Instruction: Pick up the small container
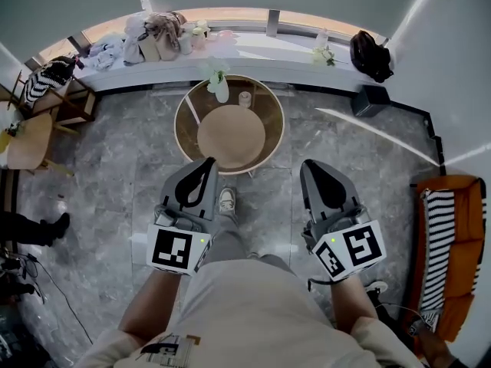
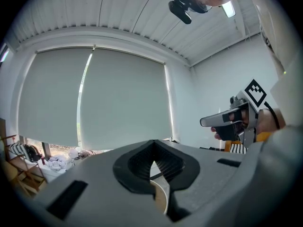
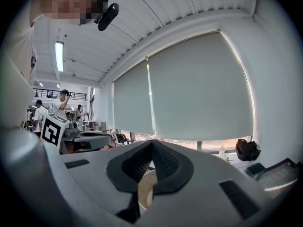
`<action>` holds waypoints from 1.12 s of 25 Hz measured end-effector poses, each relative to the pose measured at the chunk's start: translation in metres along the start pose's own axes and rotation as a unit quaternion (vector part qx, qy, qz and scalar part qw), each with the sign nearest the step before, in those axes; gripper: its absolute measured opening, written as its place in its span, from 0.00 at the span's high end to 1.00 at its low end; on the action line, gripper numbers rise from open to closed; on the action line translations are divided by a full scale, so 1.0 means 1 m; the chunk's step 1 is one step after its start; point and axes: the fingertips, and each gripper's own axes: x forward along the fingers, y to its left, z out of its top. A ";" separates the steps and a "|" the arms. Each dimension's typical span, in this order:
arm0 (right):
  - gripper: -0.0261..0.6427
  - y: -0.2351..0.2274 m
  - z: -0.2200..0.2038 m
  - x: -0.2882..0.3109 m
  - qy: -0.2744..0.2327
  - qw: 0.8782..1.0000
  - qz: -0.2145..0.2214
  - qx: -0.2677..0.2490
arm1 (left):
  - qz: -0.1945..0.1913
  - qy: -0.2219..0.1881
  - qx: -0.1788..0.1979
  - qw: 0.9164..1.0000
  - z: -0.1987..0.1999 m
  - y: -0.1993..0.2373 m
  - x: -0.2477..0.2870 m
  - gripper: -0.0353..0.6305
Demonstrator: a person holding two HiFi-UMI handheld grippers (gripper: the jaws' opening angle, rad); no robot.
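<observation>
The small container (image 1: 245,98), a pale cylinder, stands at the far side of a round wooden table (image 1: 230,138), beside a white vase (image 1: 220,90) with flowers. My left gripper (image 1: 209,162) is held at the table's near edge, shut and empty. My right gripper (image 1: 307,165) hangs to the right of the table over the floor, also shut with nothing in it. In the left gripper view the left gripper's (image 2: 152,143) jaws meet, and the table edge shows through the gap below. In the right gripper view the right gripper's (image 3: 151,142) jaws meet the same way. Both point at window blinds.
A long window ledge (image 1: 261,52) behind the table carries bags, clothes and flowers, with a black backpack (image 1: 371,54) at its right end. An orange sofa (image 1: 453,251) with a striped cloth stands at the right. A small wooden table (image 1: 29,140) and a person's foot (image 1: 34,228) are at the left.
</observation>
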 end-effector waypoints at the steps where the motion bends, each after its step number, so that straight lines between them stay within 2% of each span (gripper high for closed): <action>1: 0.95 -0.003 0.002 0.009 0.001 1.000 -0.002 0.000 | 0.000 -0.001 0.000 1.000 0.001 0.008 0.007 0.94; 19: 0.95 -0.047 0.051 0.205 0.022 0.999 -0.031 0.001 | -0.032 -0.010 -0.008 0.999 0.027 0.159 0.147 0.94; 28: 0.95 -0.058 0.043 0.257 0.030 0.999 -0.043 0.006 | -0.029 -0.016 -0.001 0.999 0.019 0.198 0.179 0.94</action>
